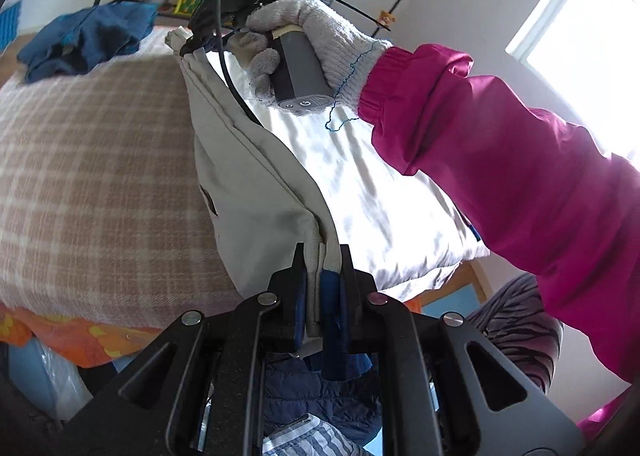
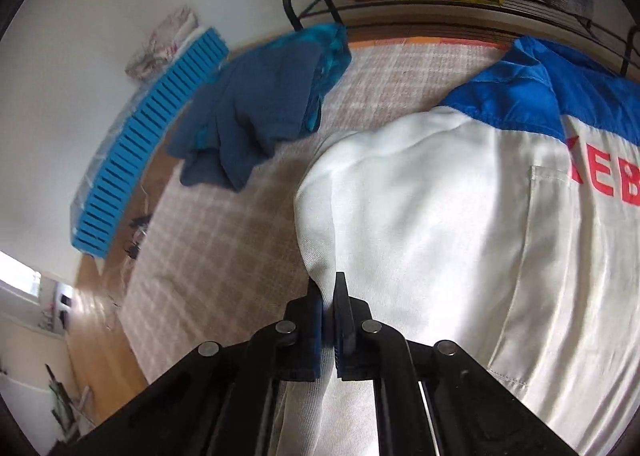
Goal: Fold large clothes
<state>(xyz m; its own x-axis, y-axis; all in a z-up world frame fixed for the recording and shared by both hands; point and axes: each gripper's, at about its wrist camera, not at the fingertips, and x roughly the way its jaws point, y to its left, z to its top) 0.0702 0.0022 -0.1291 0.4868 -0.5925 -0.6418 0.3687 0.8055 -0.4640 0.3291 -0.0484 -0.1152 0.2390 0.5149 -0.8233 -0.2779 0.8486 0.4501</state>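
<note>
Right wrist view: red letters "EB" are read on the white jacket [image 2: 420, 215] spread over the checked blanket [image 2: 224, 256]; its edge is pinched by the closed right gripper [image 2: 328, 292]. Only the left wrist view shows the left gripper [image 1: 322, 260] clamped on the hem, and a gloved hand [image 1: 304, 39].

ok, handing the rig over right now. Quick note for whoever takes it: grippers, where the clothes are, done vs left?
Left gripper: shut on the hem edge of the white jacket, lifted fold running away from it.
Right gripper: shut on the same jacket's edge further along; gloved hand holds it.
Jacket lies on the checked blanket, blue collar at the far end, red lettering up.
Blue garment sits crumpled at the blanket's far corner, untouched.
Done: both edge grips set. Left: carry the edge across to fold, then the blue one.
</note>
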